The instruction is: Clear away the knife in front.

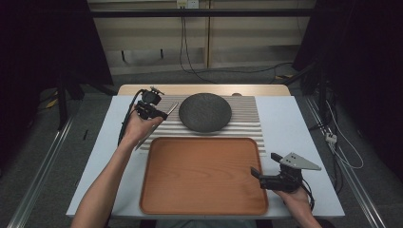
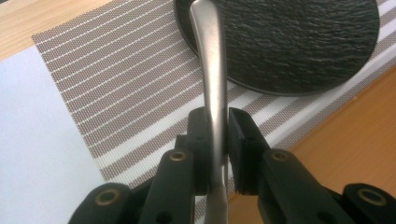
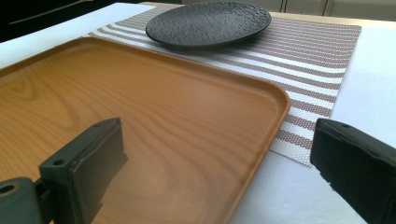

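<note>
Steel utensil x1, plate x1, tray x1.

Wide-apart jaws over wooden tray, black plate beyond

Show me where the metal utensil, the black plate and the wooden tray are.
metal utensil [image 2: 211,60], left gripper view, on its handle above the jaws.
black plate [image 1: 205,112], high view, on its centre.
wooden tray [image 1: 204,175], high view, on its bare floor.

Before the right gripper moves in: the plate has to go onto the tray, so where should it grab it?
Take the plate by its near rim, coming in low from the tray side. It lies flat and shallow on the mat, so only the raised edge gives the fingers a hold, one above, one beneath.
</note>
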{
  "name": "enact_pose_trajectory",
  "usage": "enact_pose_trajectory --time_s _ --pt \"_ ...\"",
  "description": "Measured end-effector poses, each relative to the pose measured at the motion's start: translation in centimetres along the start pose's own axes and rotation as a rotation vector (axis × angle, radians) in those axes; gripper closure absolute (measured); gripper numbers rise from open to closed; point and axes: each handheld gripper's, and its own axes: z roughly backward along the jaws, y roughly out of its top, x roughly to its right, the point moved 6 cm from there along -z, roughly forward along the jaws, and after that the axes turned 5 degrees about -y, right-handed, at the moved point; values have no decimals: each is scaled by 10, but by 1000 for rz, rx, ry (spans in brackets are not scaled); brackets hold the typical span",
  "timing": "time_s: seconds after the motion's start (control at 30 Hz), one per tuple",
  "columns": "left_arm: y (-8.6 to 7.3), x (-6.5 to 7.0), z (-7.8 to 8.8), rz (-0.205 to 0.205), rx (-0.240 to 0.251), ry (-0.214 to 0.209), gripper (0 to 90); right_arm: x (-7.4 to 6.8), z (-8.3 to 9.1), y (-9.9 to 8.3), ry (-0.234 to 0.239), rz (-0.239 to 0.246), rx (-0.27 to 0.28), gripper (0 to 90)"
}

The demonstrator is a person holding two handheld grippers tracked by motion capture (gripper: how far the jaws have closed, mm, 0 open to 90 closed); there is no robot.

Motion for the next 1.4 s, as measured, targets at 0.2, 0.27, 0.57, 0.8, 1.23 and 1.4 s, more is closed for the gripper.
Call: enact_pose_trajectory --time_s 0.2,0.27,0.57,0.8,1.23,1.4 --pt "-7 10 4 -13 -1 -4 799 0 0 0 -1 1 1 29" --pt "-9 14 5 -19 1 -8 799 0 0 0 -1 1 1 29" --pt "-18 33 11 -55 10 -18 799 -1 -1 0 -1 3 -3 29" --pt "-26 49 8 -60 5 -29 799 -1 -1 0 1 5 -3 29" --pt "-37 74 0 -75 -32 -30 799 -1 -3 0 1 5 -7 28" --pt "-45 85 -2 -61 -43 -31 799 -1 -2 0 -1 3 -5 27"
